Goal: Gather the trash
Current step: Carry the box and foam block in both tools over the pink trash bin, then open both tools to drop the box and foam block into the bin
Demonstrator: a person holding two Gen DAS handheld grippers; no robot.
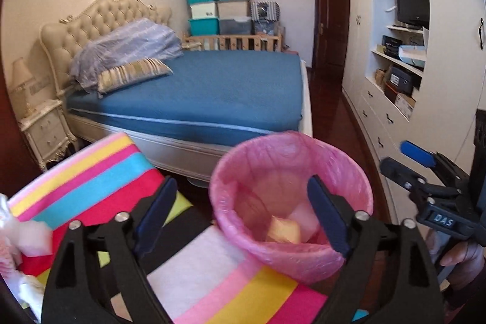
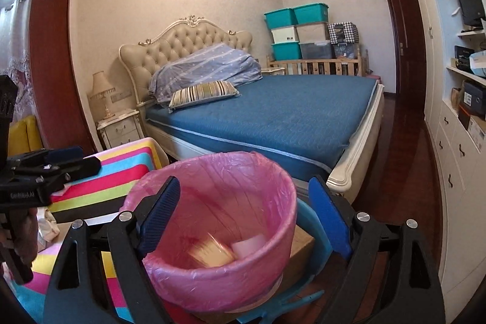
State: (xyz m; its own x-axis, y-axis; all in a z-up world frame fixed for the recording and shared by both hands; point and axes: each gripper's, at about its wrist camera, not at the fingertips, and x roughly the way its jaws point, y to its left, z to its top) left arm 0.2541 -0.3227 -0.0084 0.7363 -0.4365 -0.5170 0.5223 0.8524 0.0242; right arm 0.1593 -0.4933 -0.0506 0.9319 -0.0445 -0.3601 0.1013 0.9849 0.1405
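Soft, even daylight is filling the room, brightest at the far left of the right view. Fisheye bending is curving walls and darkening corners. The bin's (image 2: pixel 218 220) contents are blurring; glare is streaking the floor (image 2: pixel 404 172).

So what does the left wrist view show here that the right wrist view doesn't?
Left wrist only: crumpled white trash at the left edge of the striped cloth.
Right wrist only: a blue plastic chair behind the bin, and a yellow cushion.
Both: the pink-lined bin holding yellow and white scraps, the bed, and open, empty left gripper and right gripper.
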